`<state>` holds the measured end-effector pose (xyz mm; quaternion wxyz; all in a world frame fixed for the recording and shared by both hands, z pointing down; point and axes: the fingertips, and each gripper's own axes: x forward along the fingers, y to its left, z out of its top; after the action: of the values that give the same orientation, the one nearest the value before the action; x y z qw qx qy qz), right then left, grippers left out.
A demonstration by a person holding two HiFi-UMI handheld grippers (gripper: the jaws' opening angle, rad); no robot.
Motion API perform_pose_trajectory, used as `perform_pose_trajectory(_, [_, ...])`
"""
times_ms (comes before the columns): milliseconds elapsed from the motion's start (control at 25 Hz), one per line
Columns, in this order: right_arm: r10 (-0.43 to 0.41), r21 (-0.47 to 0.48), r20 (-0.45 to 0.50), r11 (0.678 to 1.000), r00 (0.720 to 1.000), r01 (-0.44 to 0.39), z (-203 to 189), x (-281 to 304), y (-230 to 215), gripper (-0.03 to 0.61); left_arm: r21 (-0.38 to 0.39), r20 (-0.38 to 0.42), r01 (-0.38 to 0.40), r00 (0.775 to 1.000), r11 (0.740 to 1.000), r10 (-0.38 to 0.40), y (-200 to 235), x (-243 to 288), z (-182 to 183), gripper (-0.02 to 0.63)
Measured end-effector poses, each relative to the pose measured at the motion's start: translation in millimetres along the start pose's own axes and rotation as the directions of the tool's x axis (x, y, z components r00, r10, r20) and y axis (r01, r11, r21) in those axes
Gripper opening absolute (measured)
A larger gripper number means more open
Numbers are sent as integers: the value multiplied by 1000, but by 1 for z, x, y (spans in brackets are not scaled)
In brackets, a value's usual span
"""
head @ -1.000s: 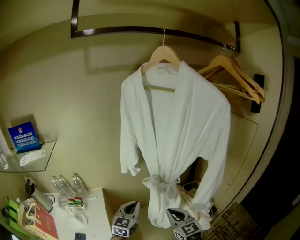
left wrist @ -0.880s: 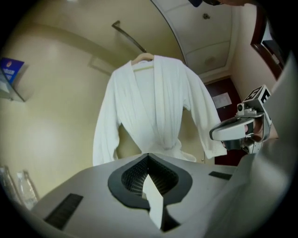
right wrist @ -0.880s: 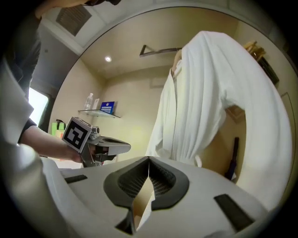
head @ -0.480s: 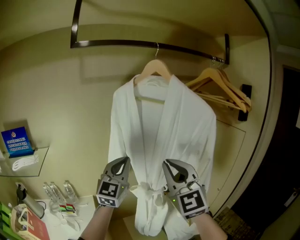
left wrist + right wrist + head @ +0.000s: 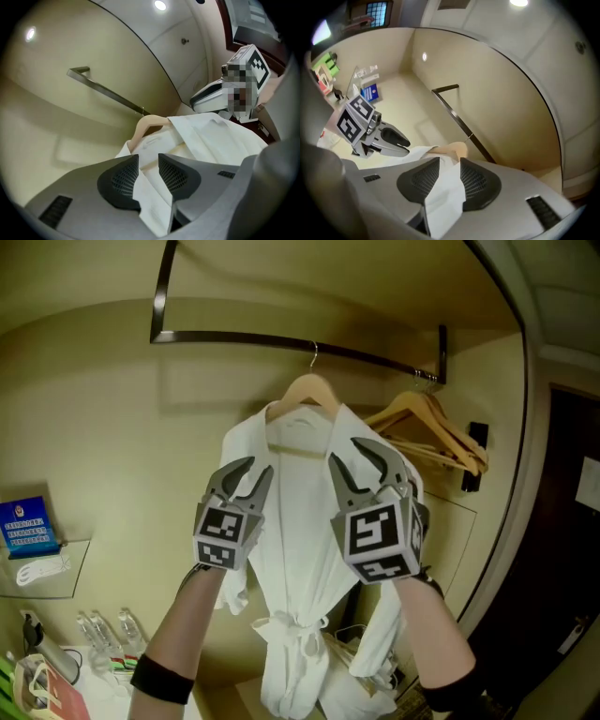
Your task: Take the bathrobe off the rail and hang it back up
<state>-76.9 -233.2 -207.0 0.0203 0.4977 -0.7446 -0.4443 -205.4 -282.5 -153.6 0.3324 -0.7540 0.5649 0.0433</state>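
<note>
Right gripper (image 5: 450,161) jaws just opening, bathrobe (image 5: 443,197) in gap (hanger (image 5: 457,150), rail (image 5: 457,118) beyond).

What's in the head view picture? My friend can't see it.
The left gripper and right gripper are held up in front of a white bathrobe hanging on a wooden hanger from a dark rail. Their fingers have just been opening, gripping nothing.

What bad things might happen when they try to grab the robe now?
The fingers of the left gripper and right gripper have just been opening; the bathrobe shows in each gap, unpinched. Grabbing only cloth might slide the bathrobe off its hanger. The hanger hangs from the rail by a thin hook, so a tug might swing it into the empty hangers.
</note>
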Motion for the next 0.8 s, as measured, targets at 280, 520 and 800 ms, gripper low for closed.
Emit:
perform_pose_trajectory(280, [-31, -163, -125, 987, 992, 11, 8, 71, -31, 226, 138, 18, 35, 999, 990, -38, 34, 74, 49, 272])
perform_pose_trajectory(520, [-20, -269, -232, 962, 973, -45, 1, 114, -33, 272, 286, -30, 106, 994, 952, -101, 22, 123, 58, 272])
perform_pose_trajectory(800, [-47, -327, -370, 941, 928, -83, -33, 144, -38, 277, 308, -46, 122, 993, 943, -113, 25, 150, 54, 264])
